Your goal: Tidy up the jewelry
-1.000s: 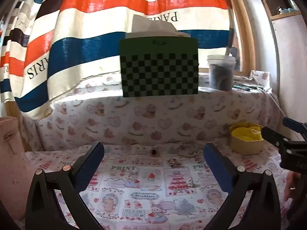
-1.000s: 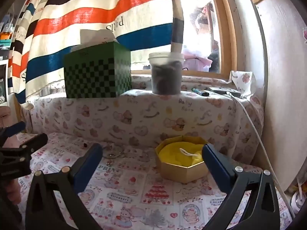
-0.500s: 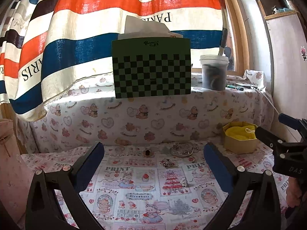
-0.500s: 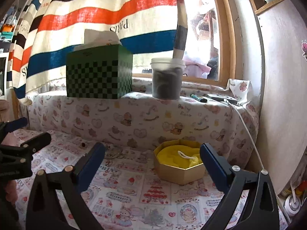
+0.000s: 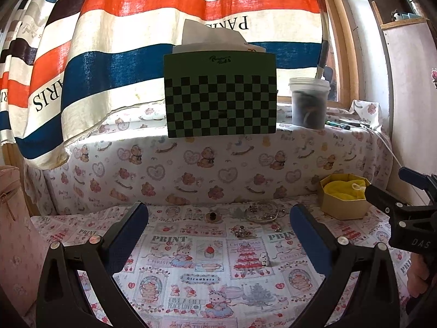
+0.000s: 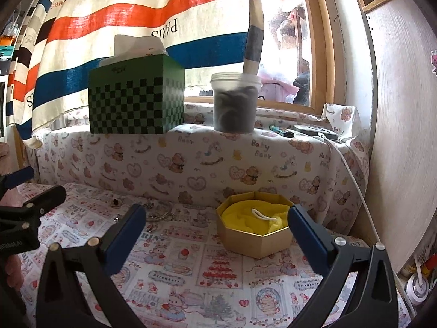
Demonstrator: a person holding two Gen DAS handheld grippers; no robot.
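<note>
Jewelry point(image 5: 256, 214) lies scattered along the tabletop's point(image 5: 191, 278) back edge; my left tool point(image 5: 218, 224) and right tool point(image 6: 217, 224) hover spread, empty.

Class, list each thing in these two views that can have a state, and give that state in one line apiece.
Left claw: open, empty, above the cloth.
Right claw: open, empty.
Gold box: lid off, yellow lining showing, a white loop inside.
Bangles: loose on the cloth, outside the box.
Dark ring: loose on the cloth.
Tissue box: open, tissue sticking out.
Plastic tub: upright, lidless.
</note>
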